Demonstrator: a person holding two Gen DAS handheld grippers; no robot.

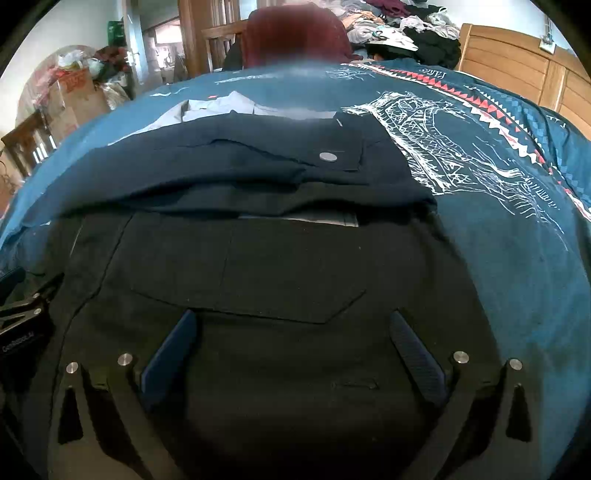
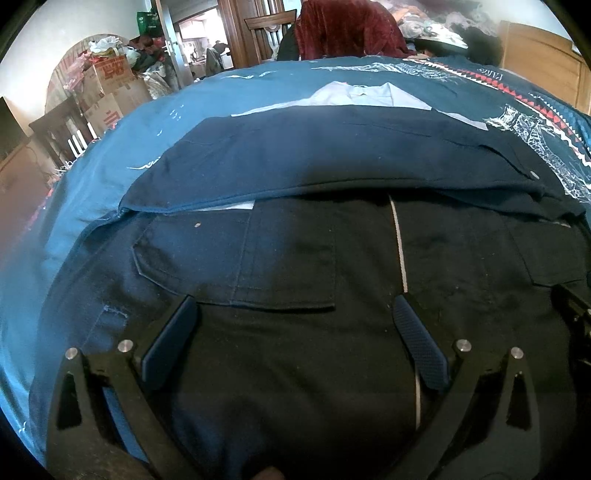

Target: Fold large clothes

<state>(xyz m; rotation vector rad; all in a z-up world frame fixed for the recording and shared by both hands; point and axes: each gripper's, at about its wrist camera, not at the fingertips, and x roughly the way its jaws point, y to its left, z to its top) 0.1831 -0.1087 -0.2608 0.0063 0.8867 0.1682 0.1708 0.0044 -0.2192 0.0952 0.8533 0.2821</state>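
A dark navy work garment (image 1: 280,266) lies spread flat on the bed, over a teal bedspread (image 1: 517,240) printed with a white tower drawing and a red-and-white zigzag band. The garment's near part, with a pointed pocket flap (image 1: 243,295), sits right under both grippers at the bed's near edge. Its far part is a folded-over layer (image 1: 229,173) with a round metal button (image 1: 328,156); the fold runs side to side, so the long axis as it lies seems to run across the bed, left to right, though the fisheye bends things enough that I would not swear to it. A pale reflective stripe (image 2: 399,243) runs from the near edge away toward the fold.

Beyond the dark cloth, closer to the far edge, a light grey-blue shirt (image 2: 364,94) lies flat, partly tucked under the navy layer.

The left gripper (image 1: 291,354) hovers low over the near part with its blue-padded fingers (image 1: 168,354) spread wide and nothing between them. The right gripper (image 2: 293,343) matches it: fingers (image 2: 421,347) wide apart, holding nothing, with the stripe passing by the right-hand one.

At the far side stands a chair draped in dark red cloth (image 2: 343,29), with a heap of mixed clothes (image 1: 399,26) beside a wooden headboard (image 1: 517,62). Cardboard boxes (image 2: 110,88) are stacked off the bed's left edge.
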